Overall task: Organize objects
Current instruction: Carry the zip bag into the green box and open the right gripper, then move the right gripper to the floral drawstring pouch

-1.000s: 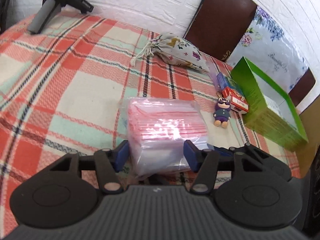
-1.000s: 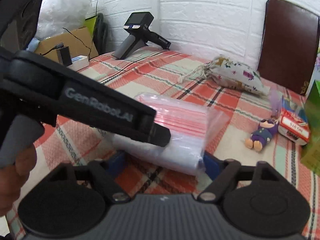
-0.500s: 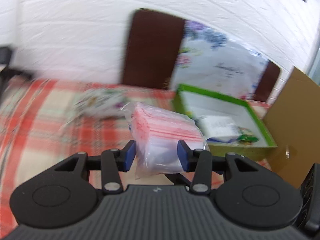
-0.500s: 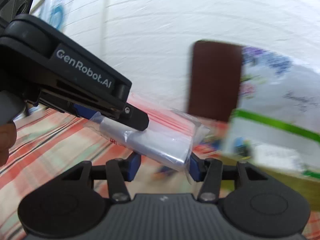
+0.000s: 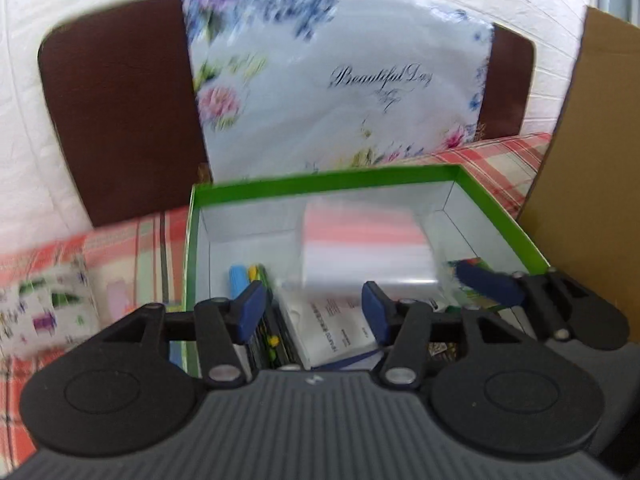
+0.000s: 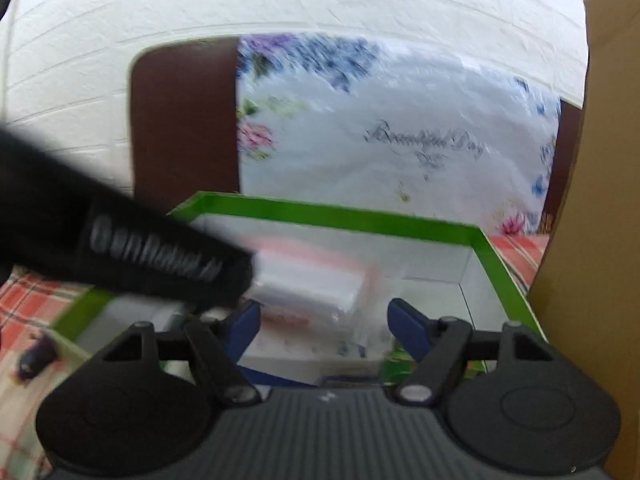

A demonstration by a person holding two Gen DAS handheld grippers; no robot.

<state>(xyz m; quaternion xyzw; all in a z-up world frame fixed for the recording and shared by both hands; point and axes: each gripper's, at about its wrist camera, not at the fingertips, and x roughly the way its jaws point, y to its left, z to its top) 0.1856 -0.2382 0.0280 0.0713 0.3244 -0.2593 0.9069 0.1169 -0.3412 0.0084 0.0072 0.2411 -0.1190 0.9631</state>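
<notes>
A clear packet of zip bags with red strips (image 5: 362, 246) is inside the green-rimmed box (image 5: 320, 182), blurred by motion, ahead of my left gripper (image 5: 314, 310), whose blue pads stand apart and touch nothing. In the right wrist view the same packet (image 6: 316, 280) lies in the box (image 6: 340, 216), just beyond my right gripper (image 6: 324, 326), which is open too. The left gripper's black body (image 6: 132, 252) crosses that view from the left. The box also holds a white booklet (image 5: 336, 324) and a blue tube (image 5: 239, 280).
A floral bag (image 5: 336, 80) leans on a brown chair back (image 5: 120, 112) behind the box. A cardboard panel (image 5: 592, 160) stands to the right. A patterned cloth pouch (image 5: 44, 308) and a small purple figure (image 6: 38, 356) lie on the plaid tablecloth to the left.
Both grippers carried the packet from the tablecloth to above the green box, then opened. The packet has left their pads and is now inside the box.
</notes>
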